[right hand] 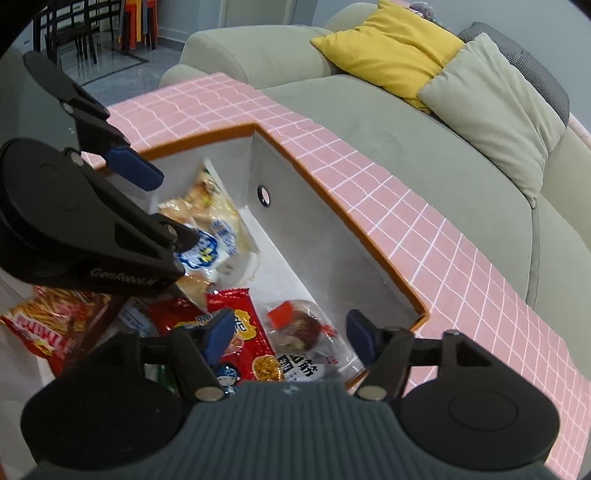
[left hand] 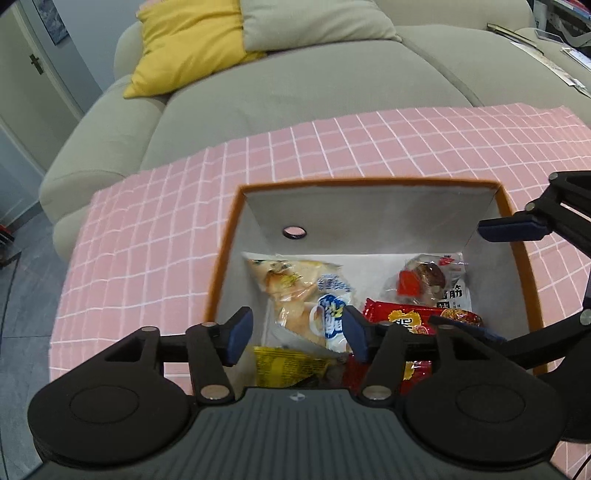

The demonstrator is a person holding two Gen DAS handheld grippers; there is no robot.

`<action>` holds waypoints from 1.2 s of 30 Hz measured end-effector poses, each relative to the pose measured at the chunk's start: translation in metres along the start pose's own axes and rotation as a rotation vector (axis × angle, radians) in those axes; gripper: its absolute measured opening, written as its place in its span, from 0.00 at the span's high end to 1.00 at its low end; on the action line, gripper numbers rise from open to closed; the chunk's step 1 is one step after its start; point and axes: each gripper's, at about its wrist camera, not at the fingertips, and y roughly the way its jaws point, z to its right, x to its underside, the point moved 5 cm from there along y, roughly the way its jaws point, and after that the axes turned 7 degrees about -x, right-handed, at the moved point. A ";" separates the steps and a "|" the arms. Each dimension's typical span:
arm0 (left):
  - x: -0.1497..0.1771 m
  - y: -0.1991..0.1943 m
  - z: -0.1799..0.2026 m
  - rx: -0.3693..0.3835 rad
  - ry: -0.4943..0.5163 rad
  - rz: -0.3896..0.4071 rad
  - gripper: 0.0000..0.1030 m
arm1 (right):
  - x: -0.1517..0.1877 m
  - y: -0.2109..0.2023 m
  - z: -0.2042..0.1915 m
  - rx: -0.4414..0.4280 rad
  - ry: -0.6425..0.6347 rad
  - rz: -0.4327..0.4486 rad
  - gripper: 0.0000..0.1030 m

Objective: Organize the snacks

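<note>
A storage box with an orange rim (left hand: 369, 181) and grey walls stands on the pink cloth, holding several snack packets. My left gripper (left hand: 297, 334) hangs open over its near left part, above a bread packet (left hand: 295, 284) that its pads do not touch. A yellow packet (left hand: 284, 365) lies below it. My right gripper (right hand: 291, 334) is open over a red packet (right hand: 243, 325) and a clear packet with a brown snack (right hand: 299, 325), touching neither. The bread packet (right hand: 210, 206) leans in the far corner. A red-orange bag of sticks (right hand: 48, 314) lies at the left.
The pink checked cloth (left hand: 147, 236) covers the table around the box. Behind it is a grey-green sofa (left hand: 295, 92) with a yellow cushion (left hand: 184, 40) and a beige cushion (right hand: 491, 110). Tiled floor (left hand: 26, 258) shows at the left. Dark chairs (right hand: 70, 26) stand far back.
</note>
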 end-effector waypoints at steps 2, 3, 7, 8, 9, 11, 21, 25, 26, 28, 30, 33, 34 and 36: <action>-0.001 -0.009 -0.005 -0.017 -0.013 0.014 0.34 | -0.002 -0.008 0.000 -0.010 0.022 0.005 0.33; -0.002 -0.016 -0.008 -0.022 -0.024 0.021 0.33 | -0.004 -0.013 0.001 -0.016 0.037 0.010 0.29; -0.007 -0.044 -0.018 -0.031 -0.066 0.068 0.30 | -0.011 -0.037 0.002 -0.030 0.103 0.050 0.21; -0.007 -0.052 -0.020 -0.034 -0.073 0.082 0.29 | -0.012 -0.044 0.002 -0.032 0.116 0.058 0.20; -0.009 -0.060 -0.022 -0.038 -0.082 0.098 0.29 | -0.013 -0.052 0.002 -0.034 0.129 0.069 0.19; -0.010 -0.075 -0.025 -0.042 -0.096 0.129 0.28 | -0.014 -0.065 0.001 -0.032 0.146 0.089 0.14; -0.001 -0.164 -0.035 -0.035 -0.183 0.305 0.26 | -0.005 -0.144 -0.008 -0.045 0.236 0.194 0.05; 0.008 -0.193 -0.039 -0.044 -0.238 0.368 0.23 | 0.007 -0.173 -0.016 -0.038 0.269 0.235 0.04; 0.011 -0.198 -0.039 -0.049 -0.245 0.381 0.23 | 0.011 -0.180 -0.019 -0.033 0.276 0.252 0.04; 0.019 -0.211 -0.039 -0.071 -0.252 0.409 0.21 | 0.019 -0.194 -0.025 -0.017 0.286 0.277 0.04; 0.027 -0.221 -0.036 -0.094 -0.243 0.430 0.17 | 0.029 -0.207 -0.030 0.001 0.305 0.302 0.04; 0.043 -0.234 -0.030 -0.143 -0.229 0.456 0.12 | 0.048 -0.224 -0.037 0.023 0.328 0.332 0.04; 0.047 -0.237 -0.028 -0.154 -0.232 0.463 0.12 | 0.054 -0.228 -0.040 0.031 0.333 0.338 0.04; 0.057 -0.241 -0.024 -0.159 -0.242 0.465 0.12 | 0.067 -0.236 -0.046 0.050 0.343 0.347 0.04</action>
